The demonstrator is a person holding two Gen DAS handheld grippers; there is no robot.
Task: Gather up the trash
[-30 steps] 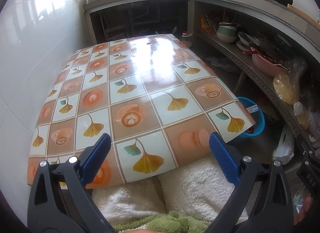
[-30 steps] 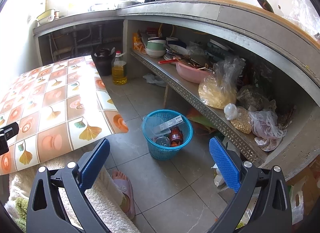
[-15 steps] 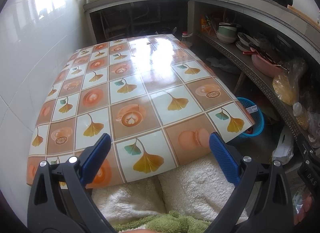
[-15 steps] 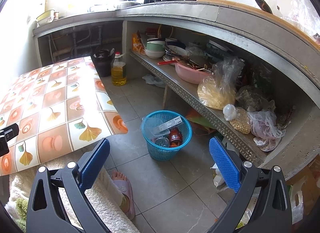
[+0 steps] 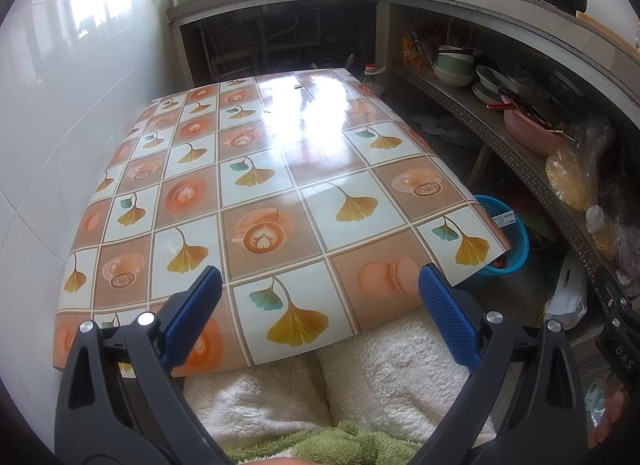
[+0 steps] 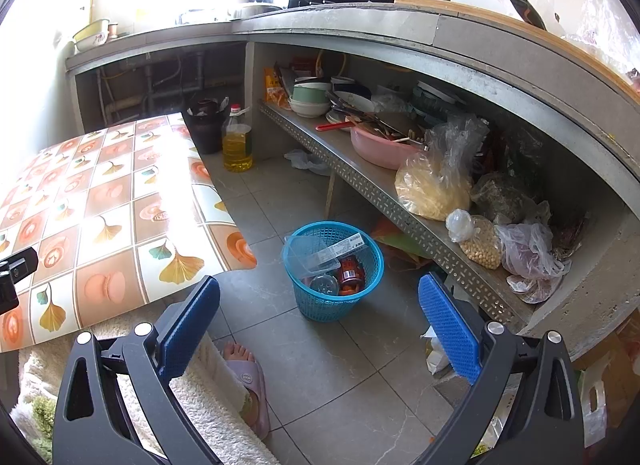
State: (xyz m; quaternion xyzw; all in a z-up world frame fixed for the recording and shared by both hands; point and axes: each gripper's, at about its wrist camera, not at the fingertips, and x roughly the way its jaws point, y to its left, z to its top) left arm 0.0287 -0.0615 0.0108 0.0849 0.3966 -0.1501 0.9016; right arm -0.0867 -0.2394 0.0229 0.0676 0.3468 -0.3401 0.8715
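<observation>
A blue plastic basket (image 6: 362,297) stands on the tiled floor beside the table. In it lie a clear plastic tray (image 6: 310,255), a labelled wrapper (image 6: 344,245), a red can (image 6: 351,273) and a round lid. My right gripper (image 6: 319,321) is open and empty above the floor, a little short of the basket. My left gripper (image 5: 320,311) is open and empty over the near edge of the patterned table (image 5: 260,169). The basket also shows in the left wrist view (image 5: 508,233), partly hidden behind the table corner.
A low metal shelf (image 6: 372,189) on the right holds bowls, a pink basin (image 6: 380,149) and food bags. An oil bottle (image 6: 237,139) and a dark bucket (image 6: 206,127) stand on the floor. My slippered foot (image 6: 248,381) and fleece-covered legs are below.
</observation>
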